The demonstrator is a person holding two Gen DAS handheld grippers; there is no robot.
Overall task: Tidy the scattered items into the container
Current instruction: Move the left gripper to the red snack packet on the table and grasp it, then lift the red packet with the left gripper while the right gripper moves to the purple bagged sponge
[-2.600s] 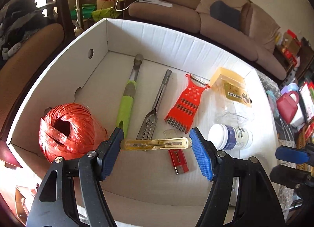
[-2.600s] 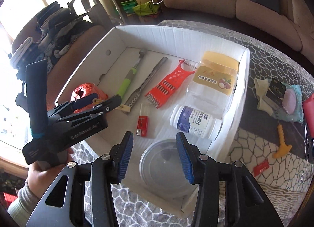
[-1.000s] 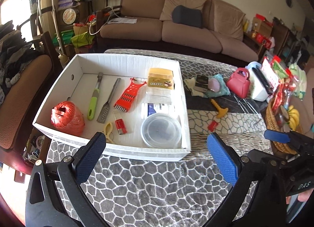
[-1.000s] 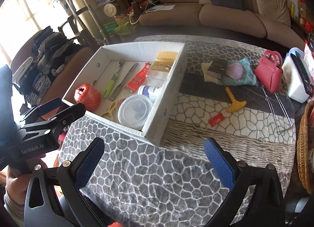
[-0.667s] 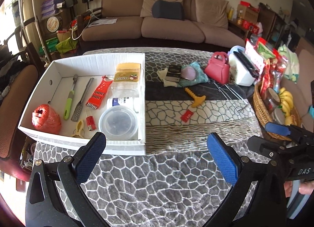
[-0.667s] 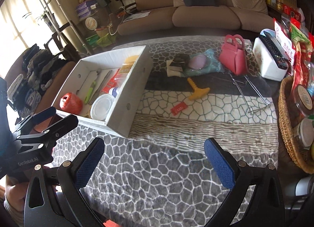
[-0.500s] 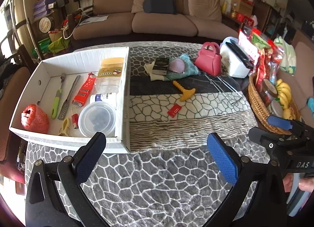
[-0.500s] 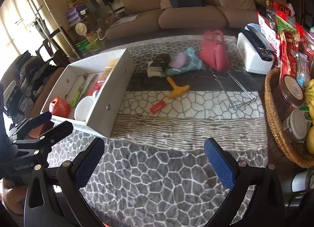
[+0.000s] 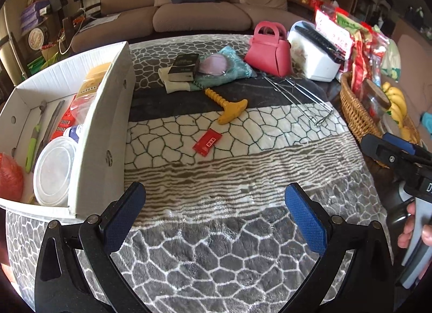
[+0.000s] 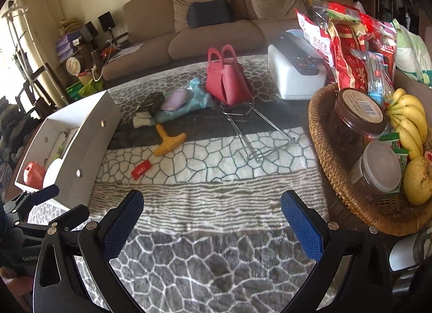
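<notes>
Left wrist view: the left gripper (image 9: pixel 214 214) hangs over the patterned blanket (image 9: pixel 216 253) with its blue-padded jaws spread wide and nothing between them. To its left sits the white cardboard box (image 9: pixel 104 134), holding a round clear lidded tub (image 9: pixel 54 169), a red twine ball (image 9: pixel 9 176), a green-handled tool (image 9: pixel 31 148), a red grater (image 9: pixel 64 122) and a white bottle (image 9: pixel 74 132). On the blanket outside the box lie a red sachet (image 9: pixel 207 142), a yellow T-handled tool (image 9: pixel 226 107), a black box (image 9: pixel 185 67) on a teal cloth (image 9: pixel 229 71), a pink handbag (image 9: pixel 270 50) and a wire rack (image 9: pixel 299 96). At the right edge a hand (image 9: pixel 413 229) grips the other gripper's handle.

Right wrist view: the right gripper (image 10: pixel 212 215) is likewise wide open and empty above the blanket (image 10: pixel 216 259). The sachet (image 10: pixel 141 169) and yellow tool (image 10: pixel 168 140) lie ahead, beside the box (image 10: pixel 89 145). A wicker basket (image 10: pixel 348 191) with bananas (image 10: pixel 409 121) and jars stands at right.
</notes>
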